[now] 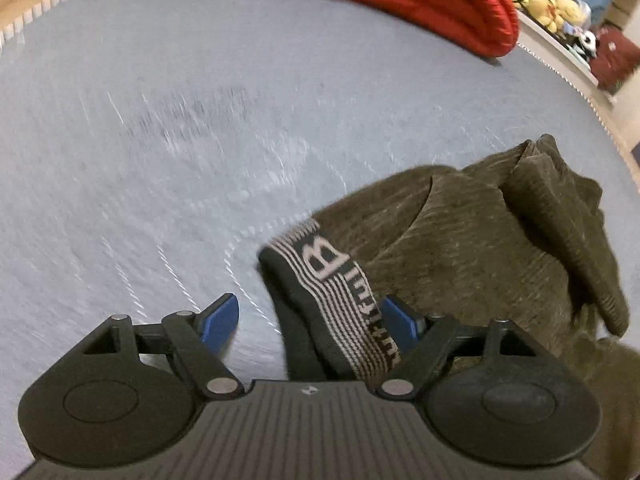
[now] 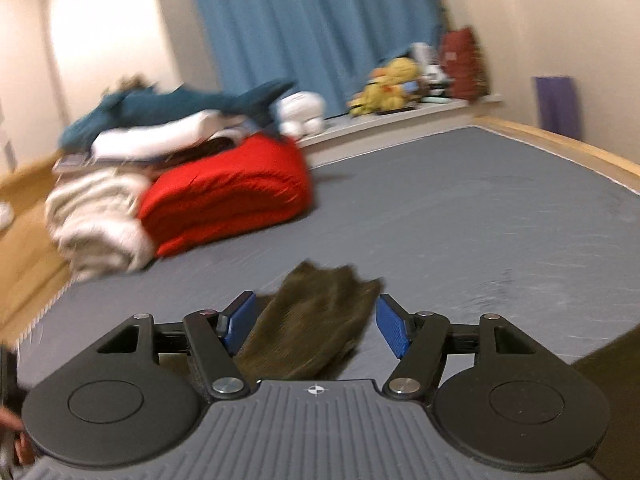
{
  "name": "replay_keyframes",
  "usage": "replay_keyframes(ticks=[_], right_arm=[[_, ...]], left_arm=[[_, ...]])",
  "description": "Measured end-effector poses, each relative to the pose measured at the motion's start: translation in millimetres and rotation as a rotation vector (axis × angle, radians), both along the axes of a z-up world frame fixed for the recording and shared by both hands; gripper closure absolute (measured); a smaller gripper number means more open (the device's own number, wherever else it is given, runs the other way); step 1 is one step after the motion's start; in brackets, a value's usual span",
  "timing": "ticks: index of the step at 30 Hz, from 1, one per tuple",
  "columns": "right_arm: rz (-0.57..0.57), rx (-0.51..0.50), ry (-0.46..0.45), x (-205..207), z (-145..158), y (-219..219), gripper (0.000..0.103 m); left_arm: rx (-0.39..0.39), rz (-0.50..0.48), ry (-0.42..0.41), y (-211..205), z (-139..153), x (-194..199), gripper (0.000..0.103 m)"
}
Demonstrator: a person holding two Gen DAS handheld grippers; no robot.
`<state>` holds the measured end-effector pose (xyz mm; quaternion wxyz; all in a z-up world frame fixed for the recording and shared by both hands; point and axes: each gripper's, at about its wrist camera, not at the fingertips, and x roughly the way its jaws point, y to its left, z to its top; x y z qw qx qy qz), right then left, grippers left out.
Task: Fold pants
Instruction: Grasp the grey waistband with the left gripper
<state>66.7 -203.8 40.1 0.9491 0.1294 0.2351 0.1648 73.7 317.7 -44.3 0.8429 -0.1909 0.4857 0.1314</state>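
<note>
Pants (image 1: 472, 240) bunched on grey mattress (image 1: 160, 120), waistband (image 1: 332, 280) btwn spread left gripper (image 1: 312, 320) pads, untouched. Right gripper (image 2: 312, 324) spread too (cloth end between, unpinched). Judged: regrasp stage; next needs waistband pinch.

Left gripper (image 1: 310, 322) and right gripper (image 2: 316, 324) both hold their blue fingers (image 1: 219, 322) spread apart, gripping nothing.
</note>
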Motion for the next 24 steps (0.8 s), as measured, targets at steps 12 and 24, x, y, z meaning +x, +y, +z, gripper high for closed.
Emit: replay_keyframes(ticks=[12,24], right_arm=[[0.084,-0.011,0.042,26.8,-15.2,37.1,0.035],[0.059,0.000,0.063,37.5,-26.5,25.3,0.035]], left_arm=[[0.077,-0.065,-0.002,-8.7,-28.9,39.5,0.040],[0.373,-0.066,-0.081,-29.5,-18.8,55.8,0.042]])
